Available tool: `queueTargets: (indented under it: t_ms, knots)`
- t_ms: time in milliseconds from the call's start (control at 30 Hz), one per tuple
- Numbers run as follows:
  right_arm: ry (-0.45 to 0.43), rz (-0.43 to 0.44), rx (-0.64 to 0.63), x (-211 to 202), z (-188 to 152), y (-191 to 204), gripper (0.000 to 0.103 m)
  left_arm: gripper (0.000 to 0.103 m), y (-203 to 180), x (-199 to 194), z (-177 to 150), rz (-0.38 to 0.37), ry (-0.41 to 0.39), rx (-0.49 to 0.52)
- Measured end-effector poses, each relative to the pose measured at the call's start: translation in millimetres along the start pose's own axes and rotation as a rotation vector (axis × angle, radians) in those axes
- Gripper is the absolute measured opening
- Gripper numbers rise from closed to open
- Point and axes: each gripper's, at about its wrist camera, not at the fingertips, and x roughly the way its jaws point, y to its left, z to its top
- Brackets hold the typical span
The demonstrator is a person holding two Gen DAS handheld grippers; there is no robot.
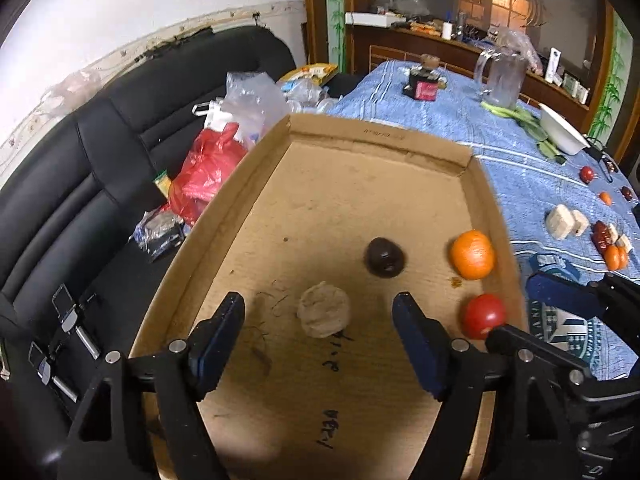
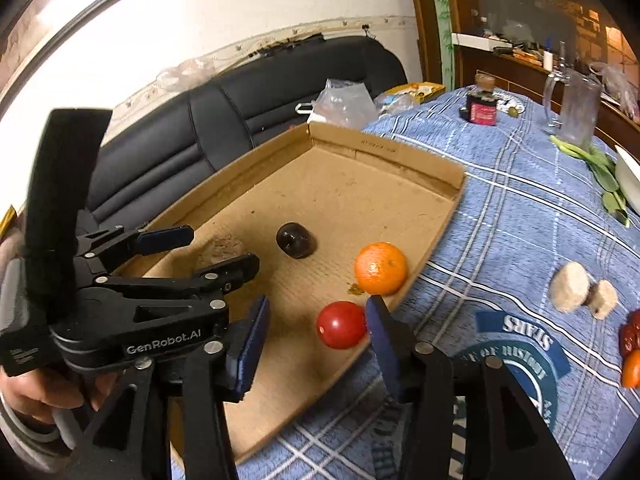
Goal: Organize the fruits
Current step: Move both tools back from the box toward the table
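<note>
Fruits: a red tomato [image 2: 341,324], an orange tangerine [image 2: 381,268] and a dark round fruit [image 2: 295,239] lie apart in the cardboard tray [image 2: 400,160].
Right gripper [image 2: 316,340]: jaws spread wide and holding nothing; the tomato sits between its blue pads, close to the right-hand one, at the tray's near edge.
Left gripper [image 1: 320,312]: jaws also wide apart and empty, poised over the tray floor with a pale, lumpy ball [image 1: 323,315] lying between the fingertips, touching neither.
Writing on tool: "GenRobot.AI" in white on the left gripper's black body, seen from the right wrist.
Tray: shallow, brown, with black handwriting on its floor that I cannot read.
Tablecloth [image 2: 520,220]: blue plaid, printed with a round emblem reading "STARS" and "OF HISTORY", upside down.
Beyond the tray: pale blocks [image 2: 570,286], a clear glass pitcher [image 2: 576,104], a small dark bottle [image 2: 482,106] with a red label, and a black sofa [image 1: 80,180] carrying a red plastic bag [image 1: 208,176].
</note>
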Motion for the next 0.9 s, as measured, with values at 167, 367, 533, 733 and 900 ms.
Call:
queueTargets:
  t_ms: [167, 367, 533, 733, 900]
  knots:
    - [-0.032, -0.033, 0.014, -25, -6, -12, 0.067, 0.077, -20, -16, 5, -0.042, -0.042, 0.01]
    - [-0.071, -0.104, 0.07, -54, -17, -37, 0.076, 0.081, -55, -26, 9, -0.092, -0.083, 0.042]
    - [-0.083, -0.199, 0.129, -74, -30, -62, 0.077, 0.081, -89, -26, 10, -0.135, -0.086, 0.069]
    - [-0.081, -0.27, 0.223, -98, -53, -103, 0.077, 0.081, -131, -21, 10, -0.189, -0.07, 0.113]
    - [-0.069, -0.314, 0.288, -112, -71, -135, 0.077, 0.081, -163, -10, 13, -0.242, -0.04, 0.143]
